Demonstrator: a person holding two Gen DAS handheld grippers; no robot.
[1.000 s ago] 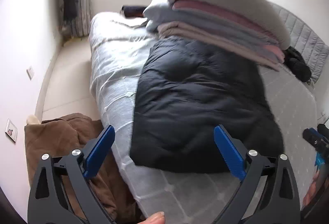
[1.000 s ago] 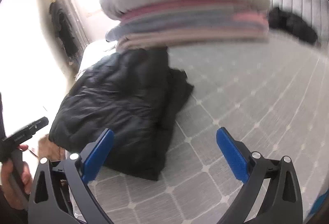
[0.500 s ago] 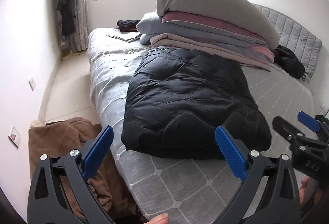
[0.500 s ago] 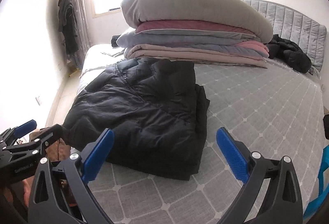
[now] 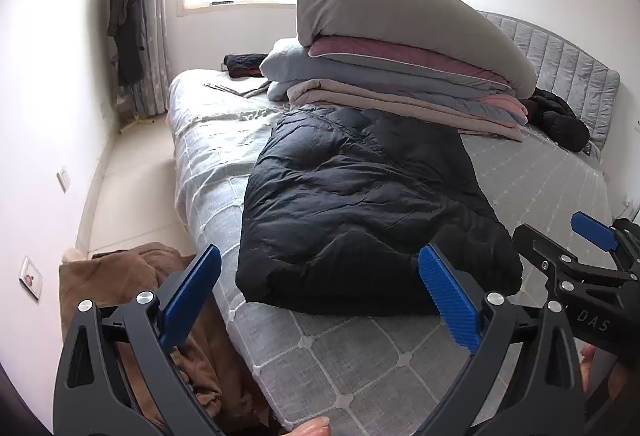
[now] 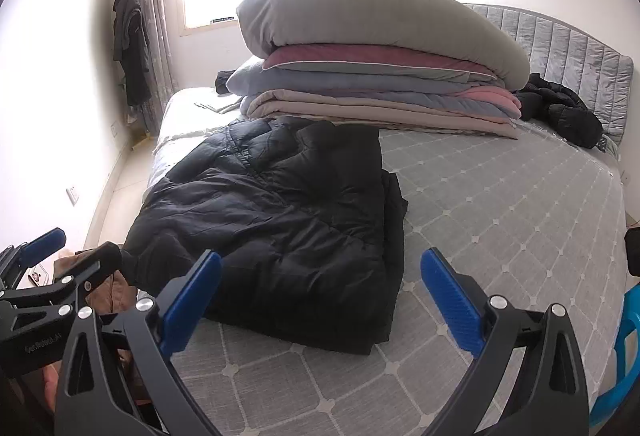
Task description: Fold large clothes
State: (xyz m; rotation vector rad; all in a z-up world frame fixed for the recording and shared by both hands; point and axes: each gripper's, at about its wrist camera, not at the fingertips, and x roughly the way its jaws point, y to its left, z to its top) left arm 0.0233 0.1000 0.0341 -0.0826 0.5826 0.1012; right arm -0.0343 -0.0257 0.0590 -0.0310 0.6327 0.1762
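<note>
A black puffer jacket (image 5: 360,203) lies folded into a long rectangle on the grey quilted bed (image 5: 384,352); the right wrist view shows the jacket (image 6: 280,220) left of centre. My left gripper (image 5: 320,292) hangs open just short of the jacket's near edge, holding nothing. My right gripper (image 6: 320,296) is open too, over the near right corner of the jacket and apart from it. The right gripper (image 5: 560,248) also shows at the right edge of the left wrist view, and the left gripper (image 6: 60,256) at the left edge of the right wrist view.
A tall stack of folded quilts (image 5: 400,63) sits behind the jacket on the bed. Another dark garment (image 5: 560,119) lies by the padded headboard (image 5: 572,71). Brown clothing (image 5: 132,288) is heaped on the floor beside the bed. A blue stool (image 6: 620,368) stands at the right.
Both grippers have drawn back and up from the jacket, so more of the bed shows in front of it. Each gripper has come into the other's view. The jacket has not moved.
</note>
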